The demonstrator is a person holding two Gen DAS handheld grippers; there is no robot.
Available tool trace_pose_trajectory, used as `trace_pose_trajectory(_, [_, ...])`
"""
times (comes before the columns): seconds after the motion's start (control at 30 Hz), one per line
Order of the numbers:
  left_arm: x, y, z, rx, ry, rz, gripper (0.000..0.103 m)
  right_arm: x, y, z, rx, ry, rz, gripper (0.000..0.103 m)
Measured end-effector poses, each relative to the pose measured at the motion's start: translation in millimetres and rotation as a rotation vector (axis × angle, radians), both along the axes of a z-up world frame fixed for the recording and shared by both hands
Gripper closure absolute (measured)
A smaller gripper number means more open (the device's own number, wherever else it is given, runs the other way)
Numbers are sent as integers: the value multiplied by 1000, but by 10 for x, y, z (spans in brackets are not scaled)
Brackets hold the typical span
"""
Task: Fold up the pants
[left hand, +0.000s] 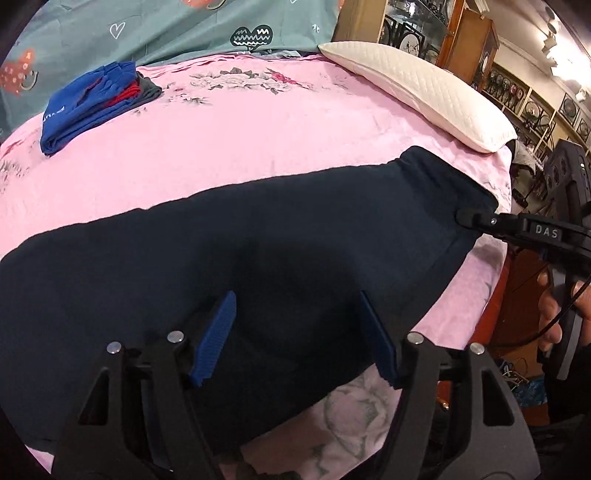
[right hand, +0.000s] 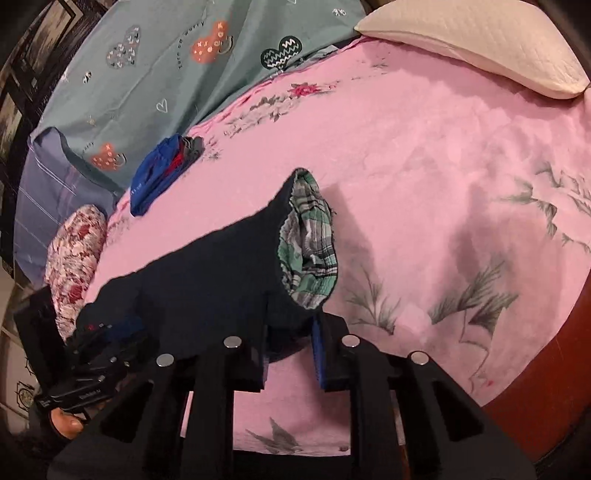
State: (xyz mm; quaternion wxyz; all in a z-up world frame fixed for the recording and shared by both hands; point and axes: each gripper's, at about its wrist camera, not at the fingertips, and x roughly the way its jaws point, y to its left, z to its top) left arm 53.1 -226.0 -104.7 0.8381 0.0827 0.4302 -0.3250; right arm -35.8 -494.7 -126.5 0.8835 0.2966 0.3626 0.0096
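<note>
Lying at far left on the pink floral bedspread (left hand: 258, 133), a folded stack of blue, red and grey clothes (left hand: 92, 107) sits well apart from the work. A teal heart-print sheet (left hand: 192, 33) is bunched beyond it.

Dark navy pants (left hand: 221, 258) spread across the near half of the bedspread, running left to right, waistband end toward the right. Left gripper (left hand: 297, 334): blue-padded fingers (left hand: 216, 339) stand apart over the near edge of the pants, fabric between them; whether the pads touch the cloth cannot be told.

Right of centre, far side: a cream quilted pillow (left hand: 424, 92) along the bed edge. Right gripper (left hand: 467, 218) reaches in from the right at the waistband corner. In the right wrist view its fingers (right hand: 319, 354) sit close together with navy fabric pinched between them, the waistband lifted so the green plaid lining (right hand: 310, 240) shows open.

Same view, left: the left gripper (right hand: 107, 328) lies at the other end of the pants, near a red-and-white floral pillow (right hand: 77, 254). Far right: wooden bed frame (right hand: 535, 369).
</note>
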Motion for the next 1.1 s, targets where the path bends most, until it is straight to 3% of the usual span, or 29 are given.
trace_pose_trajectory(0.1, [89,216,91,-73,41,54,43,8,132,307,14,-86,38,84])
trace_pose_trajectory(0.17, [126,453,223,-130,24,110,43,72,351,570,-9,-143,96,84])
trace_pose_trajectory(0.3, [152,1054,457,-206,-28,252,42,367,1116,1024,-51,-219,298,84])
trace_pose_trajectory(0.37, [124,1449,530,-219,-45,352,41,527,1566,1094,-70,-224,408,84])
trace_pose_trajectory(0.47, [52,1892,508,-200,-43,457,41,803,2344,951,-120,-169,583,84])
trace_pose_trajectory(0.6, [-47,2279,323,-167,-2,537,41,1051,3079,275,-210,25,736,80])
trace_pose_trajectory(0.67, [-70,2309,252,-166,15,530,41,978,3129,313,-238,-30,755,66])
trace_pose_trajectory(0.73, [-55,2231,263,-147,-6,500,41,880,3104,454,-248,-58,764,63])
trace_pose_trajectory(0.9, [-57,1959,322,-104,-80,416,40,645,2912,793,-324,-133,717,63])
trace_pose_trajectory(1.03, [45,1897,46,11,-35,421,40,772,2892,736,-339,-95,687,63])
trace_pose_trajectory(1.1, [28,1916,-17,31,-60,423,40,853,3004,642,-340,-55,716,63])
